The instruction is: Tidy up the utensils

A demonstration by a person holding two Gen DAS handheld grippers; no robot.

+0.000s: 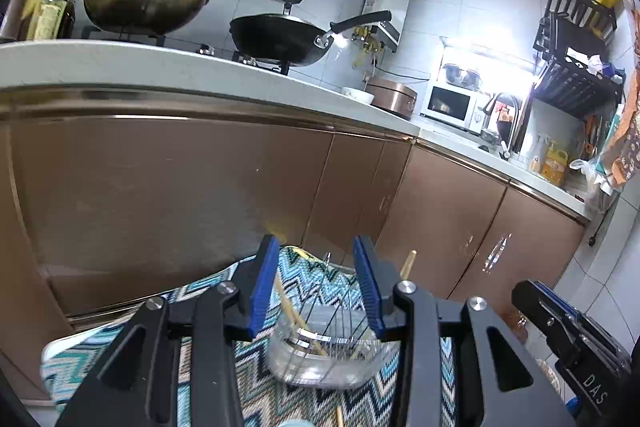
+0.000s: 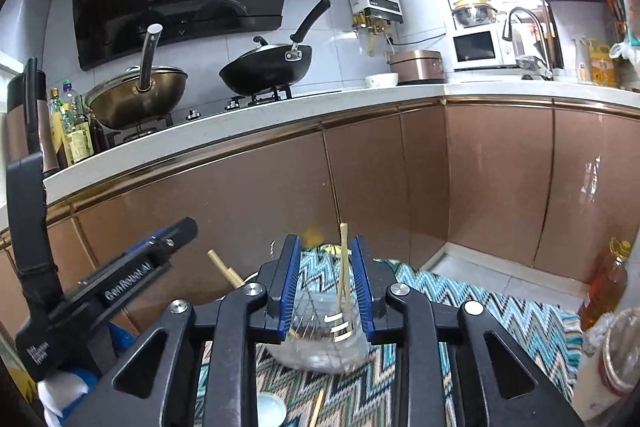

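Observation:
A clear glass jar [image 1: 320, 359] stands on a zigzag-patterned cloth [image 1: 260, 387] and holds wooden chopsticks [image 1: 290, 311] and several thin metal wires. My left gripper [image 1: 317, 251] is open, its blue pads on either side of the jar's top and apart from it. In the right wrist view the same jar [image 2: 316, 347] has one chopstick [image 2: 343, 267] standing upright between the blue pads of my right gripper [image 2: 324, 247]. That gripper is open too, with clear gaps on both sides of the stick. A loose chopstick [image 2: 317, 407] lies on the cloth.
Brown cabinet doors [image 2: 280, 195] rise just behind the cloth, under a white counter [image 2: 240, 131] with two woks. A small white cup [image 2: 270, 409] sits near the front. An oil bottle [image 2: 604, 287] and a lidded container [image 2: 616, 359] stand at the right.

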